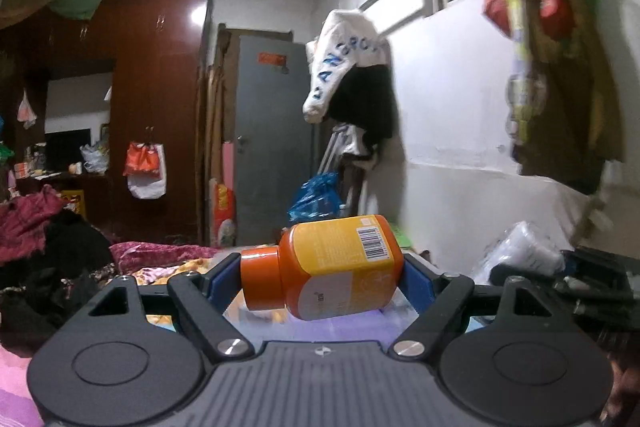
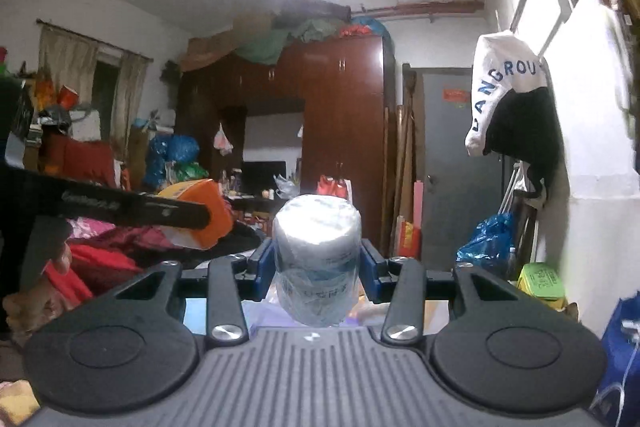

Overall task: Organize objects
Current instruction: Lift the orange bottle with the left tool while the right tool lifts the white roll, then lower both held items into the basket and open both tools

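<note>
Left wrist view: the left gripper [image 1: 320,273] is clenched on an orange bottle [image 1: 340,267] lying sideways, long axis across the fingers, cap [image 1: 260,277] pointing left, lifted in the air.

Right wrist view: the right gripper [image 2: 318,261] grasps a wrapped roll [image 2: 316,259] held upright, long axis vertical. The bottle [image 2: 208,213] shows at left.

White hanging cloth [image 2: 505,83] reads "ANGROU" (blue letters); bottle labels unreadable.
</note>
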Action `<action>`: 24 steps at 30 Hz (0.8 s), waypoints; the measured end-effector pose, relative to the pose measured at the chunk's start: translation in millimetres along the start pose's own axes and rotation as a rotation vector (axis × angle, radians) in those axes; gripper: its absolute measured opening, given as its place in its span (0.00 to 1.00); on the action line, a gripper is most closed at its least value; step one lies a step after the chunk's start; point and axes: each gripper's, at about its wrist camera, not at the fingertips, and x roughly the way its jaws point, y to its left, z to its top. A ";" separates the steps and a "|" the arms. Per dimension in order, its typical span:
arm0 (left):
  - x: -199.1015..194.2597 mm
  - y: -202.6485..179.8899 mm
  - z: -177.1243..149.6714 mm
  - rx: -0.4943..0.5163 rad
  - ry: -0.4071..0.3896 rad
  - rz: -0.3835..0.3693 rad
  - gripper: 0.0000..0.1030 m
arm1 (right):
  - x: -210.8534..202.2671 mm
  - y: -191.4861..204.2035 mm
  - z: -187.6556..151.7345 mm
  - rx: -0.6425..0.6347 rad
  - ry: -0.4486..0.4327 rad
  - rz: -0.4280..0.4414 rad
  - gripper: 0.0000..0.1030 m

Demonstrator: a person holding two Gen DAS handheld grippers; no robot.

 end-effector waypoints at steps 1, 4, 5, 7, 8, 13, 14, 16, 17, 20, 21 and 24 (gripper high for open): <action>16.1 1.2 10.0 -0.009 0.032 0.006 0.82 | 15.7 -2.4 4.5 0.013 0.022 0.005 0.46; 66.1 6.6 27.6 -0.030 0.121 0.035 0.82 | 66.9 -12.0 11.5 0.071 0.122 0.010 0.46; 82.4 9.1 30.8 -0.038 0.143 0.051 0.82 | 84.4 -15.5 9.9 0.087 0.158 0.001 0.46; 115.0 14.9 33.9 -0.046 0.207 0.083 0.82 | 113.2 -17.3 5.5 0.096 0.214 -0.014 0.46; 129.0 18.4 32.4 -0.055 0.234 0.091 0.82 | 121.5 -19.4 2.4 0.101 0.244 -0.015 0.46; 173.7 27.6 21.3 -0.061 0.325 0.131 0.82 | 141.0 -28.3 -7.9 0.147 0.298 -0.036 0.46; 179.4 29.6 19.2 -0.065 0.337 0.140 0.82 | 141.8 -29.3 -9.5 0.129 0.313 -0.049 0.46; 181.4 36.7 13.3 -0.074 0.358 0.145 0.82 | 144.9 -26.3 -10.4 0.095 0.340 -0.076 0.46; 184.5 37.9 11.5 -0.077 0.368 0.148 0.82 | 144.1 -25.7 -11.4 0.089 0.349 -0.077 0.46; 188.6 39.0 4.9 -0.070 0.401 0.161 0.82 | 143.9 -23.4 -12.5 0.078 0.388 -0.059 0.46; 188.5 38.8 2.7 -0.070 0.411 0.166 0.82 | 146.2 -23.1 -13.3 0.060 0.402 -0.066 0.46; 192.7 41.9 -2.6 -0.088 0.434 0.166 0.82 | 151.2 -20.2 -18.2 0.026 0.440 -0.071 0.46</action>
